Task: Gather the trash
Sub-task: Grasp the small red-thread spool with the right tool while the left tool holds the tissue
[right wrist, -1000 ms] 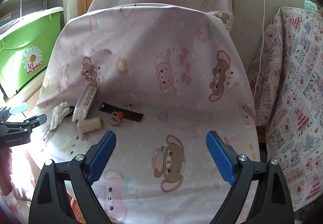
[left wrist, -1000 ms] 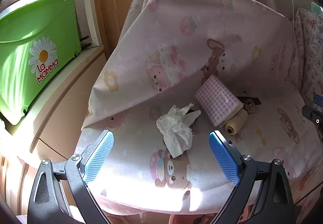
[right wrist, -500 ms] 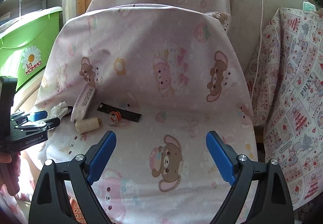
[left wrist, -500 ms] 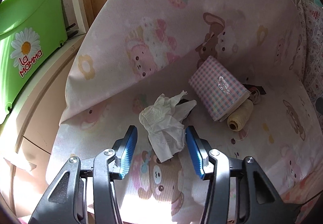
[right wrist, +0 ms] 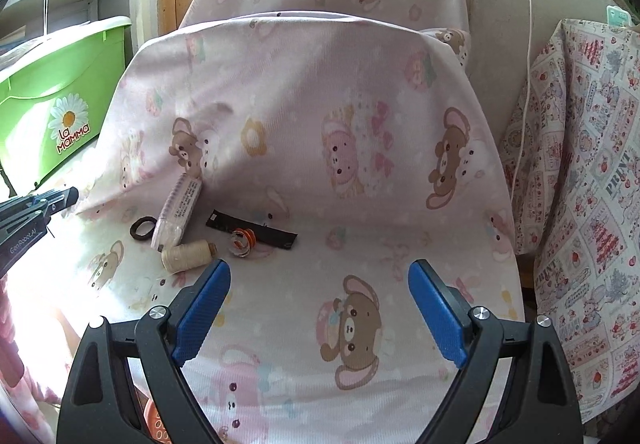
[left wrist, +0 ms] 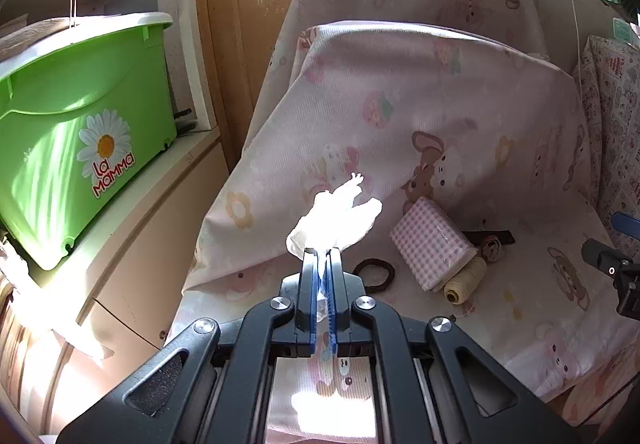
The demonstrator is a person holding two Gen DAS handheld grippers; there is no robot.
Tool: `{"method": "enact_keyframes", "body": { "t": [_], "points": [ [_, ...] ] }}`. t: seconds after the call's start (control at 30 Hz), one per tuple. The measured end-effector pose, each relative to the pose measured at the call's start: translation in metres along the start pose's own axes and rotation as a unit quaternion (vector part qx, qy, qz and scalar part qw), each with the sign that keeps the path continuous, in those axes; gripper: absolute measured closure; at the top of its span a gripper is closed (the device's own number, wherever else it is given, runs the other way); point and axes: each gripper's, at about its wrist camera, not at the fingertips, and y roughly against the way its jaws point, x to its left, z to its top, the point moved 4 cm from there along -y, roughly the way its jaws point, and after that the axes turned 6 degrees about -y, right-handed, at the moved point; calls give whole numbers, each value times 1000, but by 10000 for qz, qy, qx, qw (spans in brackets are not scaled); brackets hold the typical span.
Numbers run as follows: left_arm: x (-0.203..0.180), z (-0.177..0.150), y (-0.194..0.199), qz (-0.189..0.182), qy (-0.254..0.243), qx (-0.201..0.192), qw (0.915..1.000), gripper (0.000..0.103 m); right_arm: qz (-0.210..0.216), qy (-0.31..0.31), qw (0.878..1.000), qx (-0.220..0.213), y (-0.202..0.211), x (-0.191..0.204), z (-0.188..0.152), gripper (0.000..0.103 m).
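One item of trash in hand — a crumpled white tissue (left wrist: 334, 218), pinched between the blue pads of the left gripper (left wrist: 322, 264), whose jaws stand together on its lower edge. It hangs clear of the seat cushion (left wrist: 520, 308) in the left wrist view, most of it bunched above the fingertips and washed out by sunlight.

Right gripper (right wrist: 320, 276) — jaws wide apart, nothing between them, poised over the bear-print cushion, well apart from the small things on it.

Remaining on the cushion, grouped near its back edge:
- pink checked packet (left wrist: 432, 248), lying on its side, touching a cream spool of thread (left wrist: 464, 280);
- dark hair tie (left wrist: 374, 274), flat, just beside the packet;
- black strip (right wrist: 252, 230) with a small orange-and-white bobbin (right wrist: 240, 238) at its near edge.

Whether any of these counts as trash cannot be told; they read more as sewing bits and belongings than litter.

Step in hand, as judged: pick-up of the tissue is done, carry-off is not. No waste bin shows in either view. A green tub (left wrist: 80, 132) marked with a daisy stands on the low cabinet (left wrist: 160, 204) to the left, but its use is unknown.

Next move calls for: keeping the pinch firm — the tissue is light and held by one edge only — and carrying it to wherever trash goes before letting it drop.
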Motion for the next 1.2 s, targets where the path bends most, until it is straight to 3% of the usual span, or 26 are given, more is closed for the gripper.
{"method": "enact_keyframes", "body": {
  "t": [0.23, 0.43, 0.57, 0.7, 1.0, 1.17, 1.2],
  "points": [
    [-3, -2, 5, -36, -75, -36, 10000, 99, 477, -177, 9987, 89, -24, 18, 11, 12],
    [-1, -1, 1, -100, -10, -23, 9999, 99, 611, -98, 9973, 406, -53, 39, 15, 22],
    [2, -2, -3, -78, 74, 41, 9999, 99, 694, -351, 9942, 737, -76, 44, 14, 34],
    [1, -2, -3, -137, 83, 28, 9999, 99, 684, -816, 9908, 839, -91, 37, 14, 37],
    [-9, 0, -3, -189, -16, -8, 9998, 99, 754, -530, 9906, 1011, -109, 48, 3, 63],
    [-10, -2, -2, -157, -65, -6, 9999, 98, 893, -399, 9908, 930, -111, 58, 3, 68],
    [-9, -2, -1, -147, -67, -14, 9999, 98, 901, -352, 9910, 928, -112, 60, 3, 74]
  ]
}}
